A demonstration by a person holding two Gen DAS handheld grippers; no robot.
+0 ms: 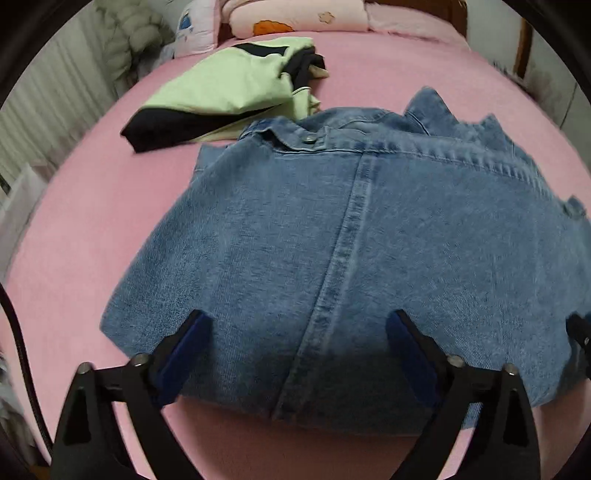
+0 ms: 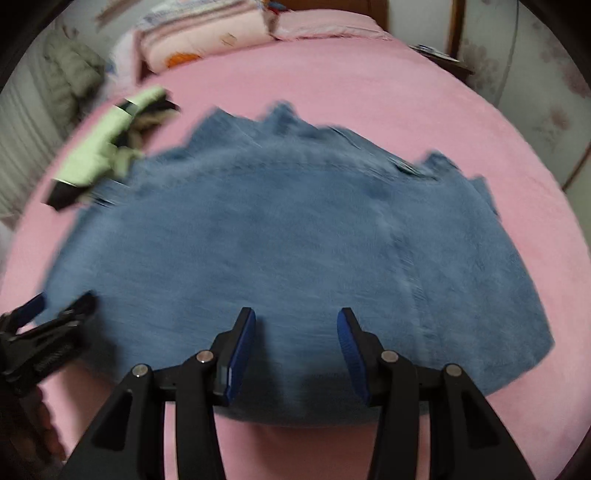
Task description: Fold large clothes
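step: denim jacket point(image 1: 369, 240) folded mid-bed, just let go
left claw point(image 1: 299, 325): spread, empty
right claw point(image 2: 295, 321): parted, empty
next: probably another fold

The blue denim jacket point(image 1: 369, 240) was coarse, faded cloth with stitched seams and a shiny metal snap point(image 1: 308, 139). The pink bed sheet point(image 1: 92, 221) looked soft and matt. The left claw point(image 1: 297, 332) was matt black plastic with blue pads.

A folded denim jacket point(image 1: 351, 251) lies flat on the pink bed point(image 1: 92, 206), a centre seam running down it. The left gripper point(image 1: 299, 321) hovers over its near edge, jaws spread wide with nothing between them. Beyond the jacket lies a green-and-black garment point(image 1: 229, 92), with pillows point(image 1: 295, 18) further back.
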